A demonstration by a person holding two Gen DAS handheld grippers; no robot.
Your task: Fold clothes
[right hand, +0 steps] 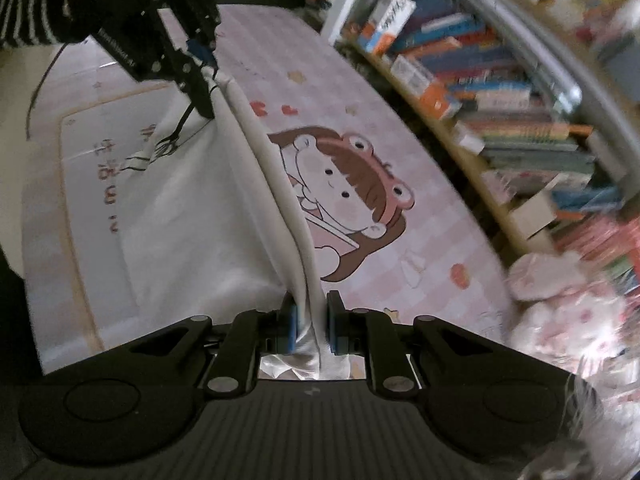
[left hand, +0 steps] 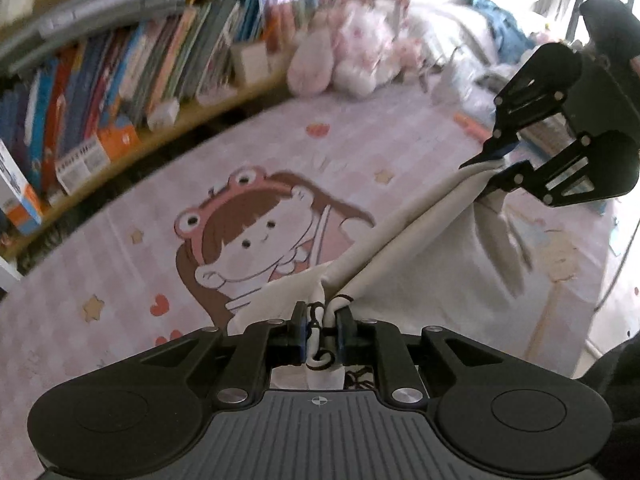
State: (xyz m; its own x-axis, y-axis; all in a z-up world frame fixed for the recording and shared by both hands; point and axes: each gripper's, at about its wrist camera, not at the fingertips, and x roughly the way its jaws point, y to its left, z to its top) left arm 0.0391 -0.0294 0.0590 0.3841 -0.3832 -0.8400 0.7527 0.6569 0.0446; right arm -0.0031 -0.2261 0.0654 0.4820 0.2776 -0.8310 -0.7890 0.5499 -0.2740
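We've got the white garment [left hand: 420,280] draped on the pink cartoon sheet [left hand: 120,260], its top edge taut btwn both hands, L gripper [left hand: 320,336] and R gripper [right hand: 311,328] each pinching an end, equally near; only R view shows the printed front.

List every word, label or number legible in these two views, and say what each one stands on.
"生活" with further blurred characters: printed in brown on the pink cartoon bedsheet, beside the white garment.
White lettering on the left gripper body: too blurred to read.
Spines of the books on the wooden shelf: too small and blurred to read.
White printed label on an orange box on that shelf: unreadable.
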